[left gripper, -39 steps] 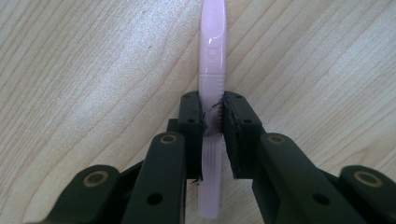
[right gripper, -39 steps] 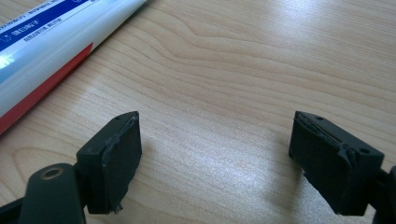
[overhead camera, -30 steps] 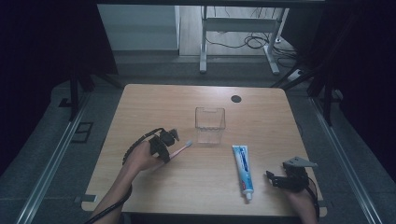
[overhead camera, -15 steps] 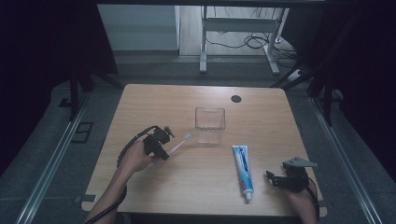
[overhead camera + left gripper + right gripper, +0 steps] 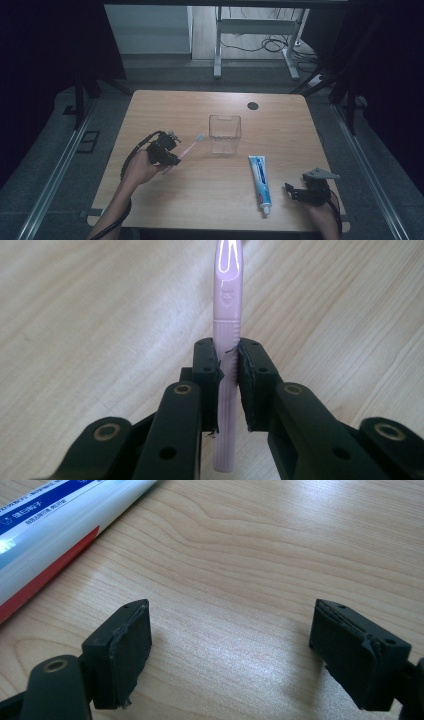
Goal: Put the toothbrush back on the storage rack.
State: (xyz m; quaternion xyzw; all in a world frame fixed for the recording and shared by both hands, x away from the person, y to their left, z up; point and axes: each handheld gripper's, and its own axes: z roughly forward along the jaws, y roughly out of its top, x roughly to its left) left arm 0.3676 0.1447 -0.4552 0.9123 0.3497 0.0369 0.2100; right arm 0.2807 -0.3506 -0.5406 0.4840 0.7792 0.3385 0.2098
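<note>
Two grippers are at work: the left gripper (image 5: pixel 228 371) clamps a pink toothbrush (image 5: pixel 226 315) at centre frame, a small embossed emblem on its handle, unreadable. Right gripper (image 5: pixel 230 647) gapes empty. Toothpaste (image 5: pixel 47 527), upper left, bears tiny blue-band print, perhaps Chinese.

- The right claw (image 5: pixel 230 650) stands with its two black jaws wide apart, nothing between them.
- Bare pale wooden counter (image 5: pixel 280 555) lies under and beyond the jaws.
- A white toothpaste tube (image 5: pixel 55 525) with blue and red bands lies up and left of the claw, near its left jaw but not touching it.
</note>
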